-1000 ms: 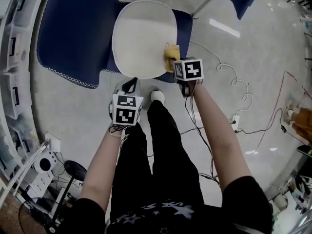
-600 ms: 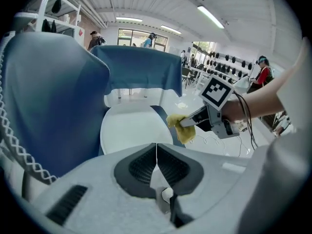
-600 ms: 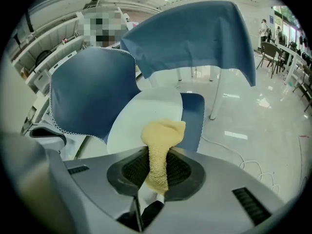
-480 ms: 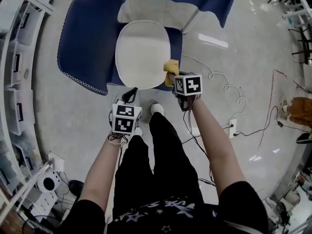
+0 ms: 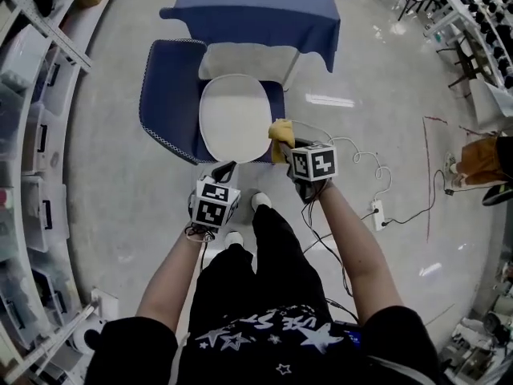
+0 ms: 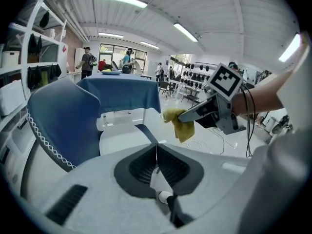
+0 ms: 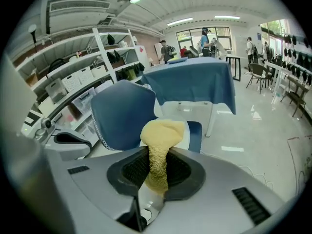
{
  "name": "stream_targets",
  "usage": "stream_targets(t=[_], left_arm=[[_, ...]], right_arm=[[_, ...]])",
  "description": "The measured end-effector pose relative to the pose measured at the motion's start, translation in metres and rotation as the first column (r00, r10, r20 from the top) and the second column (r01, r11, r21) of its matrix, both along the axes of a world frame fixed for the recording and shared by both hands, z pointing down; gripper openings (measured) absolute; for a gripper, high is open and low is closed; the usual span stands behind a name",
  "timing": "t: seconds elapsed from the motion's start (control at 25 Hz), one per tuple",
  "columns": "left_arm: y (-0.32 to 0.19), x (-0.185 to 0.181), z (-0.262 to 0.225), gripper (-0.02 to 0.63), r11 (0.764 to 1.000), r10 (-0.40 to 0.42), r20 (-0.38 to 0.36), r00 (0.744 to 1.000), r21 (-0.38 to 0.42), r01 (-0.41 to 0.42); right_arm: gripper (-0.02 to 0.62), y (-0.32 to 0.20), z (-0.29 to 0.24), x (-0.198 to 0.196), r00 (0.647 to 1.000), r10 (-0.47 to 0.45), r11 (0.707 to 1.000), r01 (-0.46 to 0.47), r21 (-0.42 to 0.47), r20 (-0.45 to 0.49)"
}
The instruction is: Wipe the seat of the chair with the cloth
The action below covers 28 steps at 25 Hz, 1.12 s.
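The chair's white oval seat (image 5: 235, 117) (image 6: 122, 136) stands ahead of me, its blue back (image 5: 168, 95) (image 7: 122, 113) to the left. My right gripper (image 5: 288, 145) (image 7: 155, 165) is shut on a yellow cloth (image 5: 280, 131) (image 7: 158, 147) (image 6: 179, 123), which bunches out past the jaws. The cloth hangs by the seat's right front edge; whether it touches the seat, I cannot tell. My left gripper (image 5: 224, 171) (image 6: 156, 152) is shut and empty, low and just short of the seat's front edge.
A table under a blue cover (image 5: 256, 6) (image 7: 195, 84) stands behind the chair. Shelves with bins (image 5: 32, 135) line the left. Cables (image 5: 377, 175) and a power strip (image 5: 378, 213) lie on the floor at right. My legs and shoes (image 5: 260, 201) are below the grippers.
The head view has drawn back, so the chair looks smaller and farther off. The cloth stays in my right gripper near the seat's right front edge. The left gripper holds its place.
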State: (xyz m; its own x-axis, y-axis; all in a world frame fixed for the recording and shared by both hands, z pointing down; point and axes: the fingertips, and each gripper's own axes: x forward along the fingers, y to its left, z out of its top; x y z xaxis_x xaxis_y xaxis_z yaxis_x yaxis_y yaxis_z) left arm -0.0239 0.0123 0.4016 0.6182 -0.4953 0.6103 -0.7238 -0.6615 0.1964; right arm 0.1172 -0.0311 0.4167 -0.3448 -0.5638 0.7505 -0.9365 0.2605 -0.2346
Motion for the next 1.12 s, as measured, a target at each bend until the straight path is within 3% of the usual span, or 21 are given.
stream_targets(t=[0.2,0.44,0.92,1.12], left_arm=[[0.026,-0.005,-0.042,0.021,0.998,0.057,-0.045,0.997,0.020,-0.057],[0.050,-0.008,-0.070,0.021,0.995,0.101,-0.055,0.993,0.020,-0.100],[0.067,-0.029,-0.103,0.021,0.995,0.078,-0.057,0.995,0.061,-0.075],[0.081,-0.031,-0.110,0.021,0.996,0.056,-0.050,0.997,0.070,-0.052]], right_arm=[[0.072,0.049,-0.062,-0.004,0.994,0.088,0.994,-0.092,0.059,0.059],[0.072,0.105,-0.105,-0.004,0.988,0.152,0.985,-0.154,0.078,0.032],[0.071,0.125,-0.144,-0.021,0.971,0.202,0.967,-0.219,0.131,0.129],[0.071,0.135,-0.155,-0.019,0.978,0.186,0.964,-0.199,0.176,0.090]])
